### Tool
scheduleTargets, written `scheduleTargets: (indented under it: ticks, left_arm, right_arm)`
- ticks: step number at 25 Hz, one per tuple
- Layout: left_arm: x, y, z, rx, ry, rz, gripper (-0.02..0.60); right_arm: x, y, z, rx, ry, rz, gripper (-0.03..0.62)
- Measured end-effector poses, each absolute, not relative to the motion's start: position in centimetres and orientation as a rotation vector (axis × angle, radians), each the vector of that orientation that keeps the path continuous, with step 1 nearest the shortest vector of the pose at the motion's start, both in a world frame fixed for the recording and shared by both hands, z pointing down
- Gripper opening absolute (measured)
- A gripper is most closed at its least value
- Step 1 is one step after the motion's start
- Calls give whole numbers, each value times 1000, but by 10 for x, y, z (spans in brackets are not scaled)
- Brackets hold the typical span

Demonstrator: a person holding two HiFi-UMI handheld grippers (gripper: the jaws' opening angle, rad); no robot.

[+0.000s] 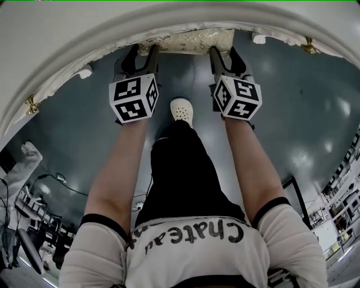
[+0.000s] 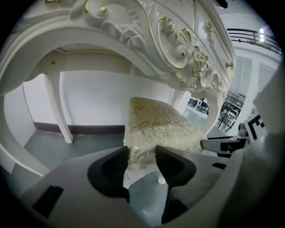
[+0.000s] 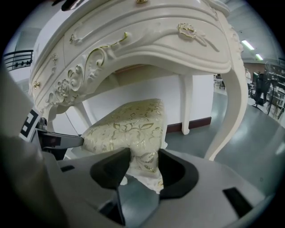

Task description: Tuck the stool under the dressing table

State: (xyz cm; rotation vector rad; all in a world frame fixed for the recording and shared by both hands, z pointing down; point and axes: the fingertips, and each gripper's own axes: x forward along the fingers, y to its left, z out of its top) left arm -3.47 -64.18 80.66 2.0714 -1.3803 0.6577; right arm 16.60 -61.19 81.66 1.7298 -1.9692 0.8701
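Note:
The stool (image 1: 188,40) has a cream cushion with a gold leaf pattern. It stands partly beneath the curved front of the white carved dressing table (image 1: 169,17). My left gripper (image 1: 145,52) is shut on the cushion's near left corner, and the fabric (image 2: 160,124) fills the gap between its dark pads (image 2: 171,165). On the near right corner my right gripper (image 1: 223,55) is likewise shut, with the cushion (image 3: 129,127) between its jaws. Each gripper view shows the other gripper at the picture's edge. The stool's legs are mostly hidden.
The table's slim curved legs (image 2: 55,107) (image 3: 234,102) stand either side of the kneehole, with a white wall and dark skirting (image 2: 89,129) behind. The person's foot in a white shoe (image 1: 181,109) is on the grey-blue floor just behind the stool. Shelving stands further off.

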Motion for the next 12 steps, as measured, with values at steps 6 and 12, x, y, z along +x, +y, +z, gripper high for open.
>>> scheduleTargets:
  ticks: [6,12]
  left_arm:
    - [-38,-660,800,2080,-1411,638,213]
    - [-44,-645,799,2058,-1387,646,172]
  right_arm:
    - [165,-639,813,1757,-1962,813,219]
    - [163,-640,812,1805,-1933,798,218]
